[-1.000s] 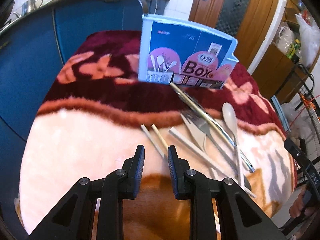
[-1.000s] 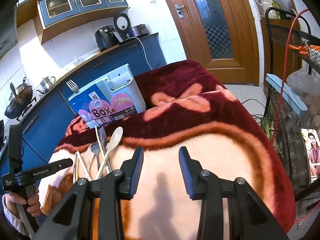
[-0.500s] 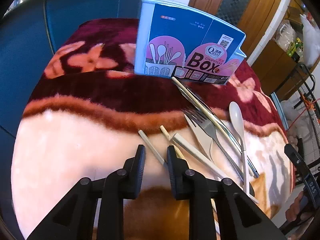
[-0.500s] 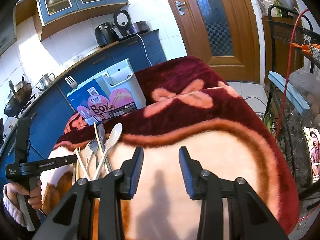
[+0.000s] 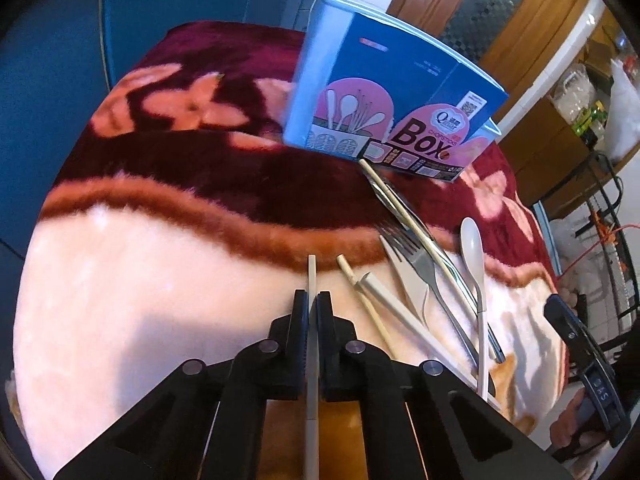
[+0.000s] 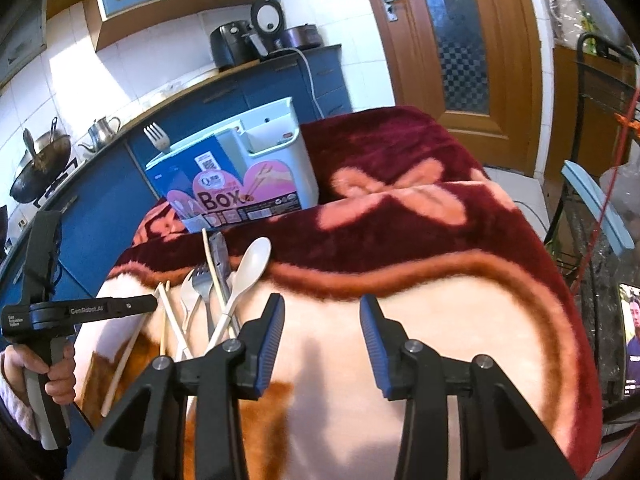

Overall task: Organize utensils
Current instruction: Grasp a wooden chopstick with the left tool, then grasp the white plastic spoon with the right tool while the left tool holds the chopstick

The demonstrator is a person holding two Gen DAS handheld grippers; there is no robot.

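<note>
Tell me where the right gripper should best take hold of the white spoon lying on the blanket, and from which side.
Probably the slim handle, not the bowl. The white spoon lies flat with its bowl toward the utensil box and its handle running back toward the open right gripper. Its right flank faces bare blanket; the metal fork crowds its left. Come down from above, jaws straddling the handle crosswise.

The right gripper [image 6: 322, 340] has black arms, silver screws and ribbed blue pads [image 6: 273, 336]; the left gripper [image 5: 312, 312] is all black.
</note>
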